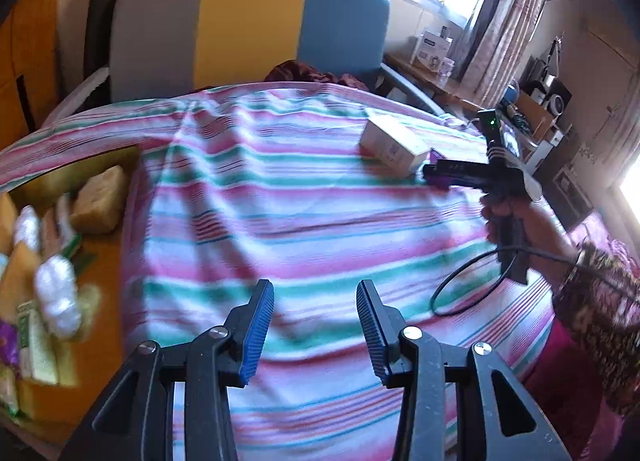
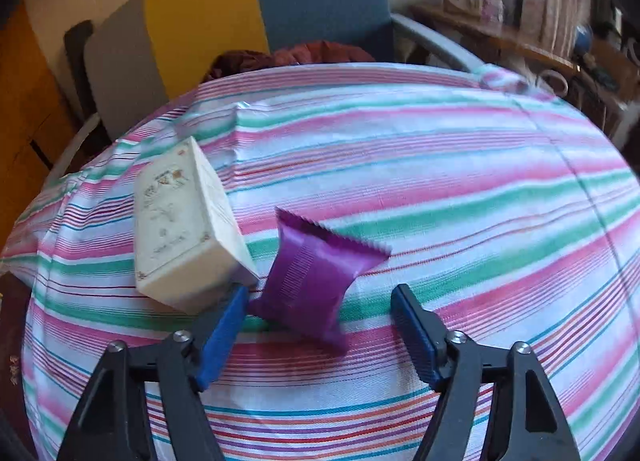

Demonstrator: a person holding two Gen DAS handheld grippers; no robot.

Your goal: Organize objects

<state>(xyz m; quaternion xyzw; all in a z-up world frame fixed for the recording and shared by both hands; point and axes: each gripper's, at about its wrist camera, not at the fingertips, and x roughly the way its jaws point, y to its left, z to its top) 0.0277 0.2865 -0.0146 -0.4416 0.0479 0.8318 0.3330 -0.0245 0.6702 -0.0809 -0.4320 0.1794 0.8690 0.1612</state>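
The right gripper (image 2: 320, 325), jaws spread, straddles a shiny purple foil sachet (image 2: 316, 281) on the striped cloth (image 2: 440, 189); a cream cardboard box (image 2: 180, 221) lies just left. The left gripper (image 1: 316, 325) hangs parted, empty.

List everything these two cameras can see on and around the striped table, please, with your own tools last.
Tablecloth: one, pink, green and white stripes, covering the table.
Box: one, cream, on the cloth, left of the packet.
Packet: one, purple, between the right gripper's open fingers.
Tray: one, orange, at the table's left edge, holding many small wrapped items, too blurred to count.
Chair: one, grey, yellow and blue, behind the table.
Left gripper: one, black with blue pads, open, nothing between them.
Right gripper: one, same colours, around the packet.
Hand: one, holding the right gripper.
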